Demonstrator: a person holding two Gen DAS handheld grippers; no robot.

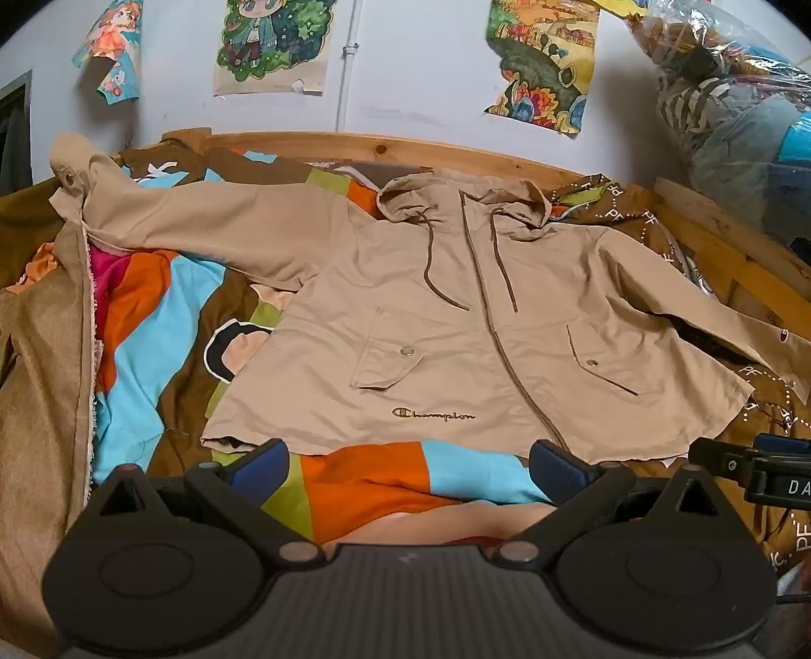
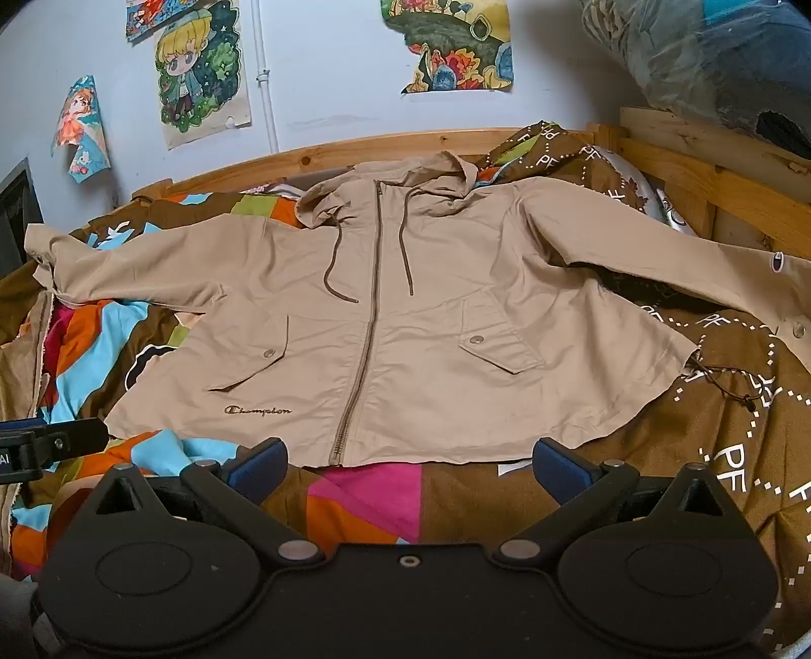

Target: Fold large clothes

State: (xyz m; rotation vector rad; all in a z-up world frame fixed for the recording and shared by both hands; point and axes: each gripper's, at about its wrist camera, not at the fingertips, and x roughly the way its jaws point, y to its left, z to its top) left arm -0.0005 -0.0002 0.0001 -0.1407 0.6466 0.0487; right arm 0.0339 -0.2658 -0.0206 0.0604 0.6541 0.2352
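Both hand-held grippers, left (image 1: pixel 409 469) and right (image 2: pixel 409 469), gape empty before jacket (image 1: pixel 456 324)

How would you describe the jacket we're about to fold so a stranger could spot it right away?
On the wooden-framed bed, over the colourful patterned bedding, a beige hooded jacket lies flat, zipped, sleeves spread. Its brown "Champion" embroidery near the hem sets it apart.

1 tan jacket (image 1: pixel 456 324), 2 flap pockets (image 1: pixel 388 362), 2 drawstrings (image 1: pixel 436 263), 3 wall posters (image 1: pixel 271 45), 2 hand-held grippers (image 1: pixel 408 469).
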